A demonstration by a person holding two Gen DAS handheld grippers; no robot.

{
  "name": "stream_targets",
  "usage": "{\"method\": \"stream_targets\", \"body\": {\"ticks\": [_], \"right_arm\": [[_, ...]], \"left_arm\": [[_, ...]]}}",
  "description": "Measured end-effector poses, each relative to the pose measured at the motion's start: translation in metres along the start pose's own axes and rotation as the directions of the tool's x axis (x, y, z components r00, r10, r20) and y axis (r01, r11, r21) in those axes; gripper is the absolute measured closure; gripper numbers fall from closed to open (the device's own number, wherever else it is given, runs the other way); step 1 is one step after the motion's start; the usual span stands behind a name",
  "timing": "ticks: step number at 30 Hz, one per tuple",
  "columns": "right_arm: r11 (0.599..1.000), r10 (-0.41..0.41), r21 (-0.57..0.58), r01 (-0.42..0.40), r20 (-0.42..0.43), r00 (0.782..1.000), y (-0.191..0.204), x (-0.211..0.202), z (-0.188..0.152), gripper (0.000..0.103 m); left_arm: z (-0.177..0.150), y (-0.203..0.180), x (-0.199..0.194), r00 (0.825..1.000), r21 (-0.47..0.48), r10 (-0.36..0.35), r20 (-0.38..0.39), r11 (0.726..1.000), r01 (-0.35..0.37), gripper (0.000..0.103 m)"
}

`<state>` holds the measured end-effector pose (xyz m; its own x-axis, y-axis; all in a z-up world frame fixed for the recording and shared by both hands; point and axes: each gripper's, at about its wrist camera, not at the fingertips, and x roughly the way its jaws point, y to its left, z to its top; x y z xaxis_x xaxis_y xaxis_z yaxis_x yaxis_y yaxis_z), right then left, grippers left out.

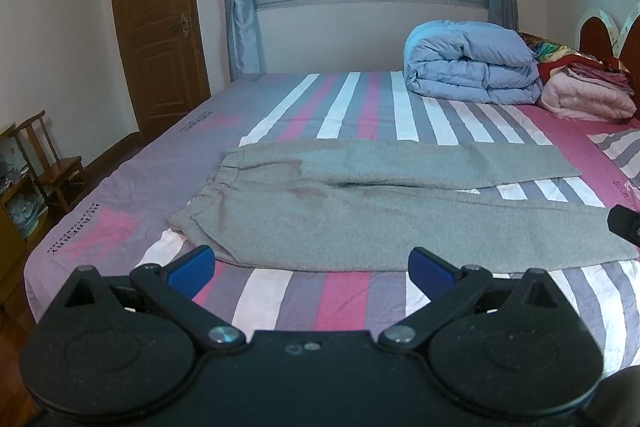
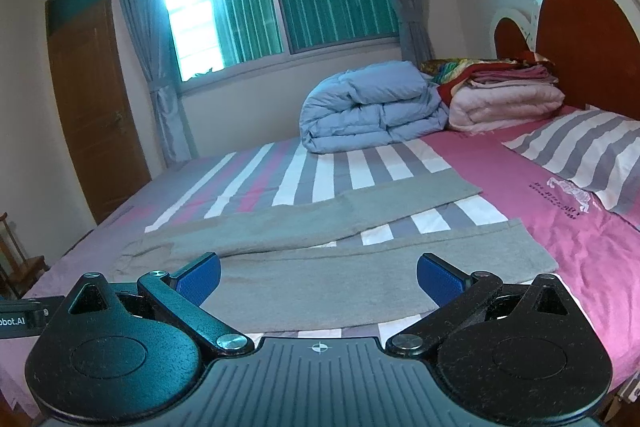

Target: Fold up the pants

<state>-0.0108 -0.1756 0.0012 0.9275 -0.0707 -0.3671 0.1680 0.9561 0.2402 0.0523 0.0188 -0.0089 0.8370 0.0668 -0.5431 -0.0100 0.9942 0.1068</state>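
- Grey pants (image 1: 360, 211) lie flat on the striped bed (image 1: 360, 103), legs spread apart.
- Left gripper (image 1: 312, 263) gapes wide, empty, at the pants' near edge.
- Right gripper (image 2: 318, 273) likewise wide, empty, above the near leg.

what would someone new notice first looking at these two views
Most striking are the grey pants, spread flat across the near part of the pink, grey and white striped bed, legs parted in a V toward the headboard end. Next, the rolled blue duvet at the far side under the window, beside a stack of folded blankets. In the foreground, the left gripper and right gripper both stand open near the pants, holding nothing.
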Motion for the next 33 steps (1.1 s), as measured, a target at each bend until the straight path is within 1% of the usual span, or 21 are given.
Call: {"method": "stream_targets", "body": {"ticks": [11,20,27,33], "right_arm": [[1.0,0.004,-0.018,-0.004,-0.012,1.0,0.005,0.006,0.002,0.0],[0.998,0.015,-0.059,-0.017,-0.025,1.0,0.012,0.02,0.005,0.0],[0.993,0.039,-0.109,-0.043,-0.042,0.998,0.021,0.04,0.009,0.0],[0.982,0.066,-0.171,-0.078,-0.072,0.995,0.032,0.068,0.014,0.0]], "left_arm": [[0.004,-0.001,0.009,1.0,0.0,0.011,-0.011,1.0,-0.011,0.006],[0.007,0.002,0.023,0.999,0.008,0.02,-0.025,1.0,-0.02,0.006],[0.016,0.008,0.044,0.999,0.025,0.028,-0.042,0.999,-0.027,0.006],[0.032,0.017,0.073,0.998,0.083,0.031,-0.046,0.996,-0.027,0.006]]}}
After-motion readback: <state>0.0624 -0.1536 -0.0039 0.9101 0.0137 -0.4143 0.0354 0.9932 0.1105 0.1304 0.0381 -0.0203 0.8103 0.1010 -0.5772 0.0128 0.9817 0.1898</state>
